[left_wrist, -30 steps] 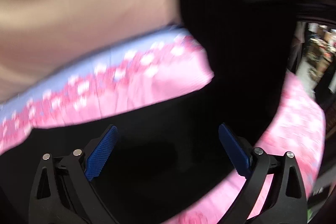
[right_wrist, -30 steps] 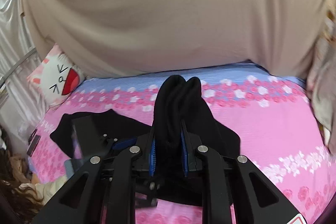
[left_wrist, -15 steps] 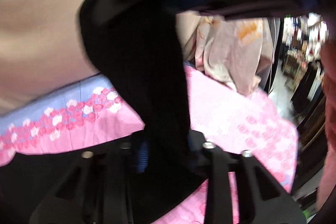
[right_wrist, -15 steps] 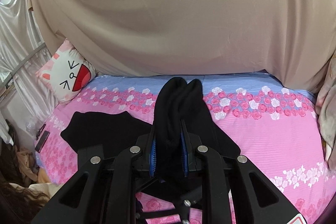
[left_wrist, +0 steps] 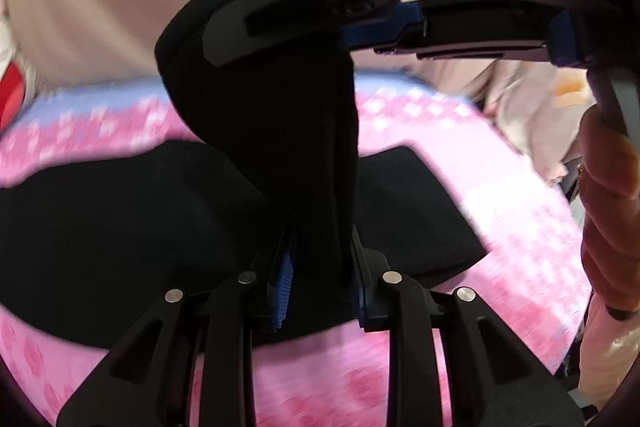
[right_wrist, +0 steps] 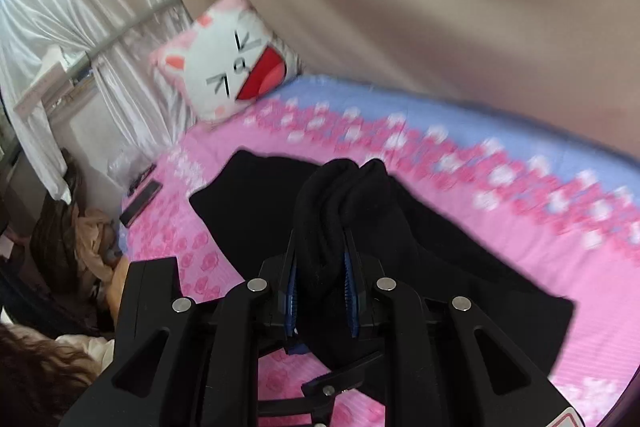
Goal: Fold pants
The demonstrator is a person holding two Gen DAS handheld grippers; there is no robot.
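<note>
The black pants [right_wrist: 460,267] are a soft, matte knit that lies mostly flat across the pink flower-printed bed sheet [right_wrist: 560,251], with a squared end toward the near right part of the bed and their long axis running from there toward the far left, where the cat-face pillow [right_wrist: 228,67] leans in the corner. Two bunched folds of the fabric are lifted off the bed. The left gripper [left_wrist: 320,283] has its blue ribbed pads pressed against a thick, upright column of cloth that rises and blocks the middle of the left wrist view. The right gripper [right_wrist: 320,283] pinches a rounded, double-humped wad of the same cloth between its pads. In the left wrist view the right gripper's black body crosses the top of the frame, close above the raised fabric, and a hand [left_wrist: 608,211] wraps its handle at the right edge. The sheet turns to a pale blue band [right_wrist: 460,123] along the far edge, under a smooth beige drape [right_wrist: 400,7]. Shiny white curtains [right_wrist: 80,27] hang beyond the left edge, and a dark flat device [right_wrist: 140,203] lies on the sheet at that edge.
</note>
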